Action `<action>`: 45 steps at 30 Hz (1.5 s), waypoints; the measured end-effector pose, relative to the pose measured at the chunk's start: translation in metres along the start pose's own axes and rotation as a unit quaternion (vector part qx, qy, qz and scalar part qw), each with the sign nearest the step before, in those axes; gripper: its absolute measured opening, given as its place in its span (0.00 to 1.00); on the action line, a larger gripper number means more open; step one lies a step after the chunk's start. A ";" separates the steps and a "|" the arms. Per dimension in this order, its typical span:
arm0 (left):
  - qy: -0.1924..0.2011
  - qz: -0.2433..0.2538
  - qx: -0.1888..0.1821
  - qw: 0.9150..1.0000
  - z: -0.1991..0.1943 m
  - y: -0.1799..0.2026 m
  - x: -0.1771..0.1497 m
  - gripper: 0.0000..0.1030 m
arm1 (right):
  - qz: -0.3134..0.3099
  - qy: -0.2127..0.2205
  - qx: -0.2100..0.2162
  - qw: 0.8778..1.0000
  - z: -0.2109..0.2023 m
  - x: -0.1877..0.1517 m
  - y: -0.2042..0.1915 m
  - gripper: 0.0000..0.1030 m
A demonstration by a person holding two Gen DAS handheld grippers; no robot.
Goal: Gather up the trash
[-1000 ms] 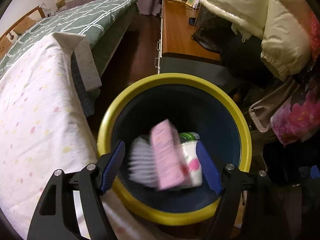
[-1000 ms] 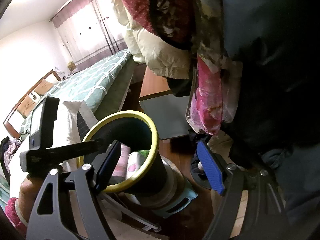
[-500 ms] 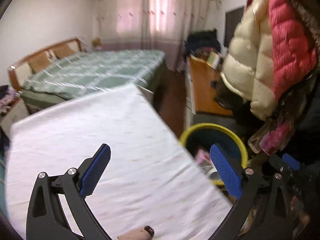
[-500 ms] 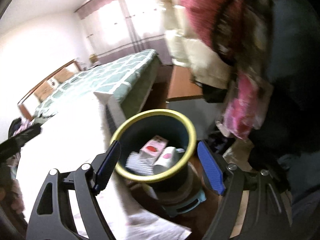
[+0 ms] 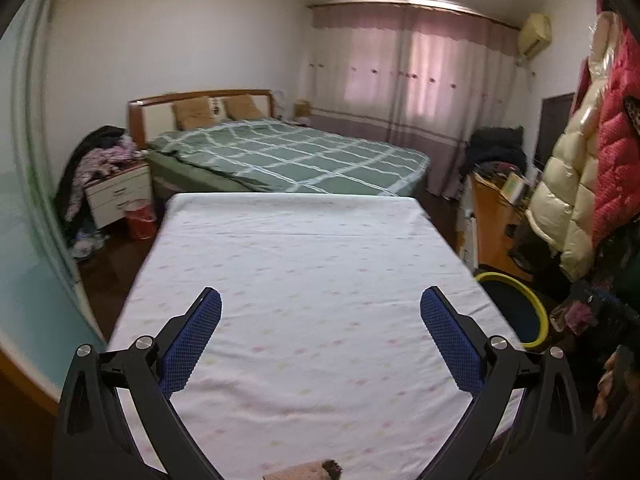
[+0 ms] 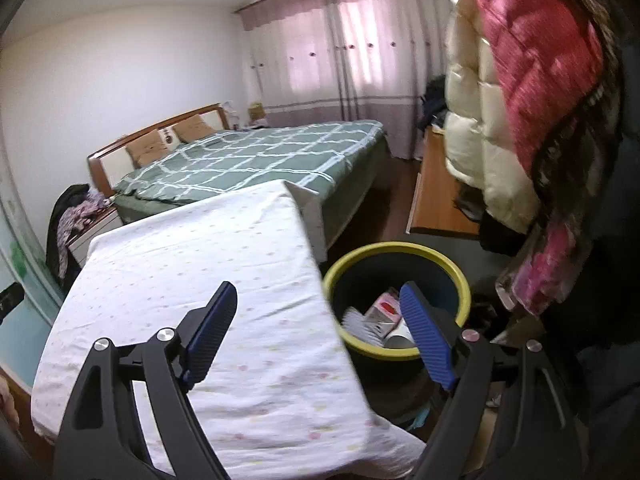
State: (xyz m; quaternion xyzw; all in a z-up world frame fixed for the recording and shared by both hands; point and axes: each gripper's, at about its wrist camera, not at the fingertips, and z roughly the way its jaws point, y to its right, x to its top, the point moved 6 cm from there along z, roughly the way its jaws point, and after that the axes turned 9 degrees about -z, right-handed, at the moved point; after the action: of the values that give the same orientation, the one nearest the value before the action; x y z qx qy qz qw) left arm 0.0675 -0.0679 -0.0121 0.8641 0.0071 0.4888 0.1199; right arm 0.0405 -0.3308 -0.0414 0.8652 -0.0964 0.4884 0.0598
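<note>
A yellow-rimmed dark trash bin (image 6: pixel 436 254) stands on the floor by the right edge of a table covered with a white dotted cloth (image 6: pixel 208 264). It holds a pink box (image 6: pixel 386 306), white paper and a cup. My right gripper (image 6: pixel 318 320) is open and empty above the table's right edge and the bin. My left gripper (image 5: pixel 320 332) is open and empty over the cloth (image 5: pixel 304 264). The bin's rim (image 5: pixel 520 292) shows at the right in the left wrist view. A small brownish object (image 5: pixel 308 472) lies at the near table edge.
A bed with a green checked cover (image 5: pixel 288 152) lies beyond the table. A wooden desk (image 6: pixel 436 196) and hanging puffy coats (image 6: pixel 520 80) stand at the right, close to the bin. A nightstand (image 5: pixel 120 196) with clothes and a red bucket (image 5: pixel 140 220) are at the left.
The pink box dropped into the bin from the left gripper. Both grippers then lifted and swung left, away from the bin and over the white cloth.
</note>
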 end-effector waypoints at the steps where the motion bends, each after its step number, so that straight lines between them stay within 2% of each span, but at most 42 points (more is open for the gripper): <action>1: 0.007 -0.005 0.009 1.000 -0.007 -0.012 -0.002 0.95 | -0.006 0.001 0.004 1.000 -0.002 0.001 -0.007 0.78; 5: 0.027 -0.023 0.033 0.999 -0.027 -0.044 -0.008 0.95 | -0.028 0.002 0.018 0.999 -0.004 0.002 -0.032 0.79; 9: 0.030 -0.030 0.034 0.999 -0.036 -0.059 -0.010 0.95 | -0.041 0.000 0.029 0.999 -0.004 0.001 -0.048 0.79; 21: 0.021 -0.017 0.025 0.999 -0.025 -0.029 -0.015 0.95 | -0.039 -0.001 0.036 0.999 -0.002 -0.001 -0.052 0.79; 45: 0.028 -0.012 0.023 0.999 -0.026 -0.026 -0.014 0.95 | -0.040 -0.003 0.042 0.998 -0.002 -0.001 -0.058 0.79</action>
State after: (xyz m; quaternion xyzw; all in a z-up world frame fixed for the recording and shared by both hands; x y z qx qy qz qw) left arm 0.0413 -0.0390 -0.0166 0.8525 0.0323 0.5109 0.1058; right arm 0.0512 -0.2742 -0.0418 0.8715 -0.0413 0.4868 0.0424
